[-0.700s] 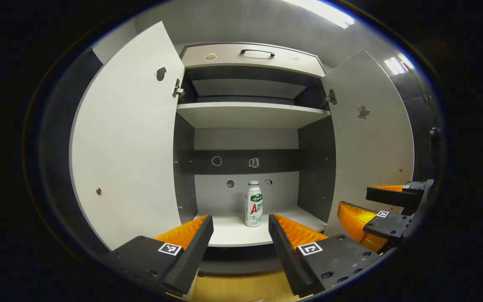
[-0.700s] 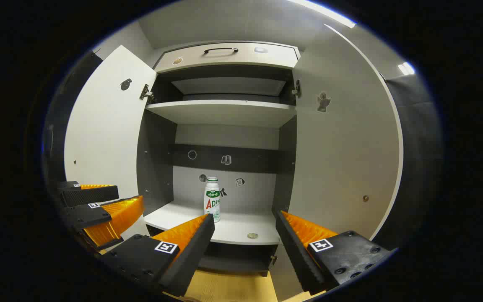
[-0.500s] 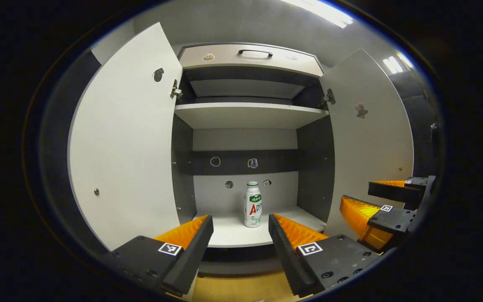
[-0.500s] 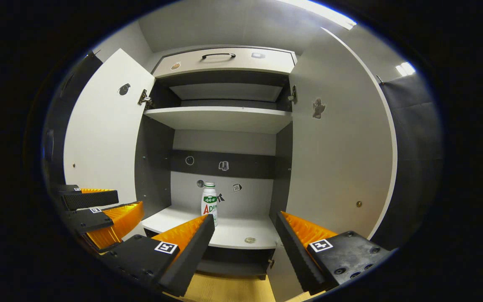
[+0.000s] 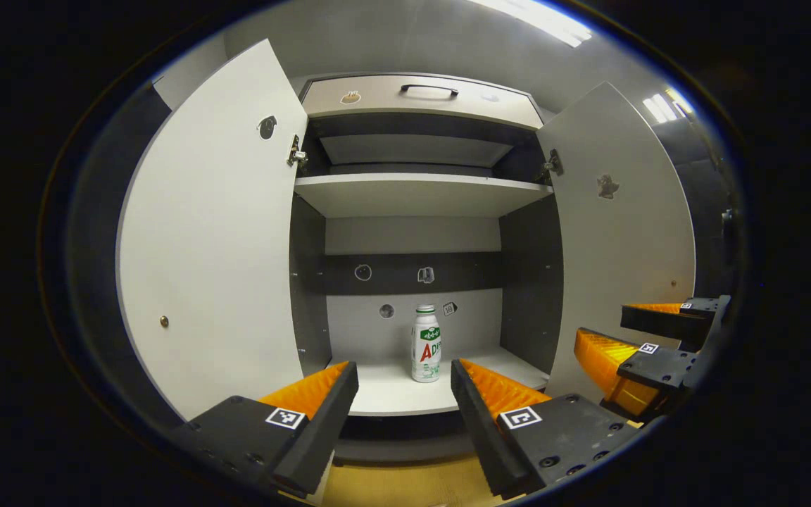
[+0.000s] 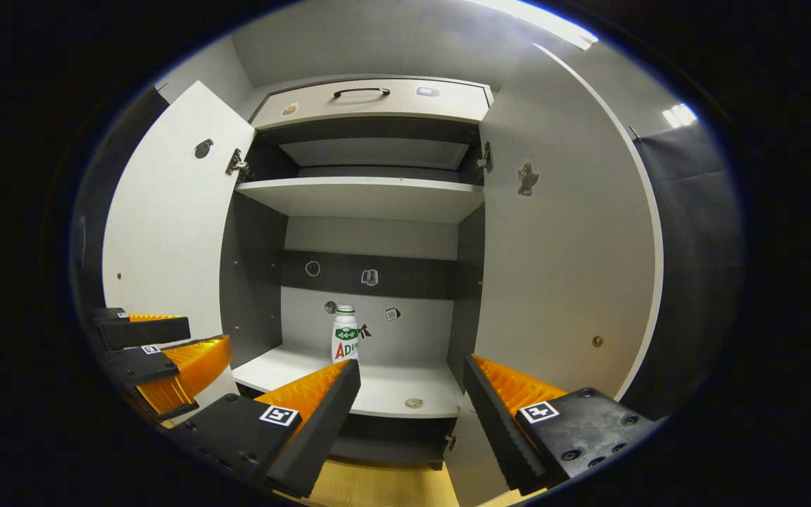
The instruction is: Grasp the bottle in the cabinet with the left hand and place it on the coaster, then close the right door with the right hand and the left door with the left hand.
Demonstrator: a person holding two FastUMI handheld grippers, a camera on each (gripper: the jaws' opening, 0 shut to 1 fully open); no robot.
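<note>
An open cabinet fills the scene, described from left to right. Furthest left in the left gripper view, the left door stands swung wide open. Just right of it, at the bottom of that view, the left claw is spread wide and holds nothing; it hangs outside the cabinet, in front of the lower shelf. Framed in the gap between its two fingers is the bottle, white with a green label, standing upright on the lower shelf close to the back wall, well apart from the claw. Further right, the right door is also swung open, and in front of its lower edge the right claw is also spread wide and empty. In the right gripper view the right claw hangs before the same shelf, with the bottle just above its left finger and a small round disc lying near the shelf's front edge, which may be the coaster, though it is too small to be sure. The task appears to be at its first step: the reach for the bottle, with no grasp yet and both doors yet to close. The next move calls for carrying the left claw straight in until its fingers flank the bottle's body, then closing gently so it does not tip
</note>
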